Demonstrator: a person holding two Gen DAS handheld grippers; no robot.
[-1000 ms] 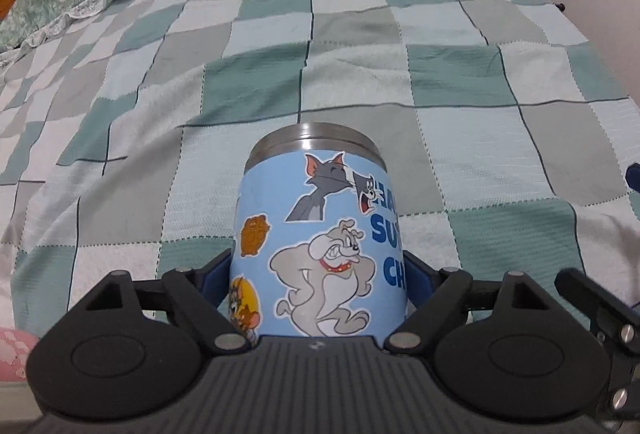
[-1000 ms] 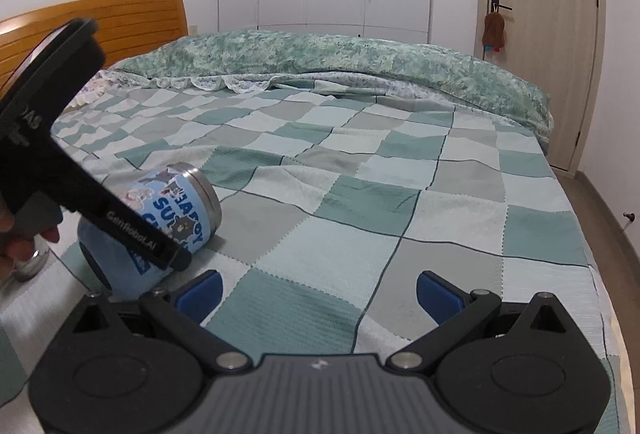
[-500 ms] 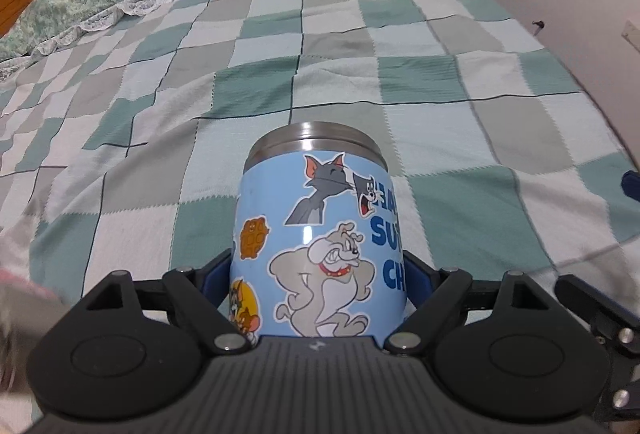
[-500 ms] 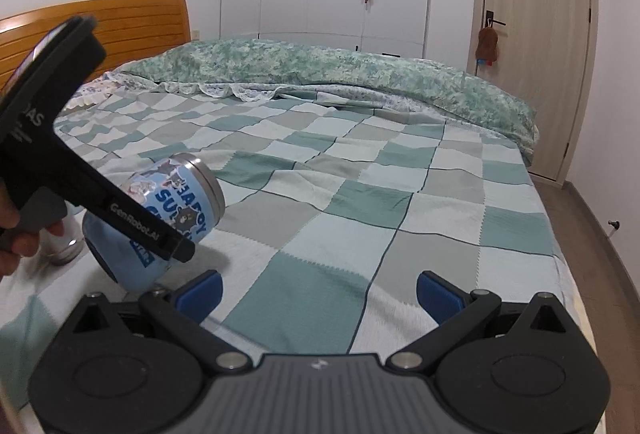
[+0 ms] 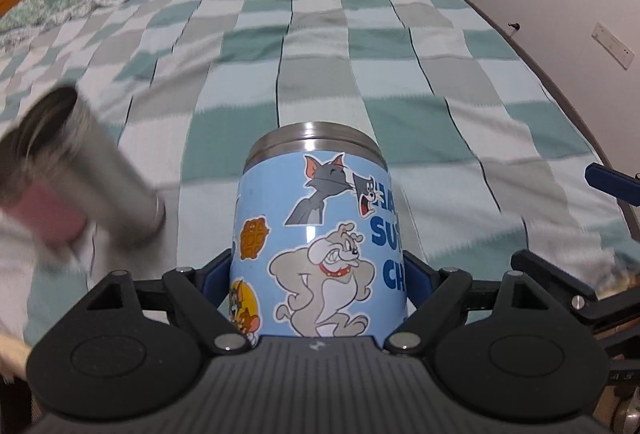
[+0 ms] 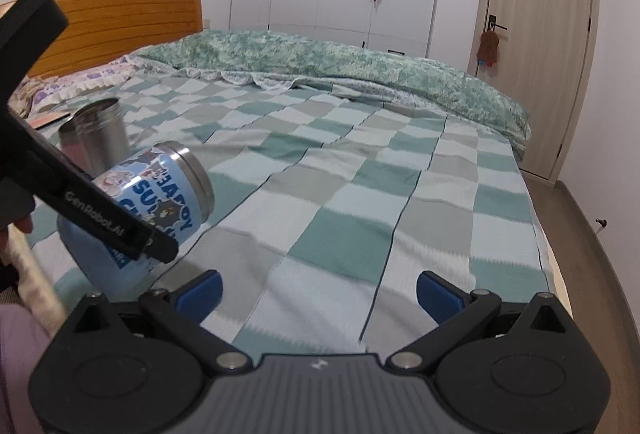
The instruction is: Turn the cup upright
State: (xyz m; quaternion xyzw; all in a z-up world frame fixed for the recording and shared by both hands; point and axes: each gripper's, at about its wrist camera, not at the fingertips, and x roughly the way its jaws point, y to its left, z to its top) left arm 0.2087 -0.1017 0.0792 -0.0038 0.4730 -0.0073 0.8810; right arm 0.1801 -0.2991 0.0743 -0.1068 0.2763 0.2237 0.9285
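We've got the light-blue cartoon-sticker steel cup (image 5: 320,234) clamped in the left gripper (image 5: 316,282), lifted and tilted above the checkered green-and-grey blanket (image 6: 360,201). Right gripper (image 6: 318,288) jaws are wide apart, empty. Next, we reckon: rotate it rim-up and set it down.

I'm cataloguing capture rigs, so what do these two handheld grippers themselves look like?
Both share one design. The left gripper and right gripper have matte black bodies, a ribbed grey centre plate, round black side housings, silver pivot pins and blue finger pads. Seen from the right wrist view, the left one's black finger bears white "GenRobot.AI" lettering. No cables show.
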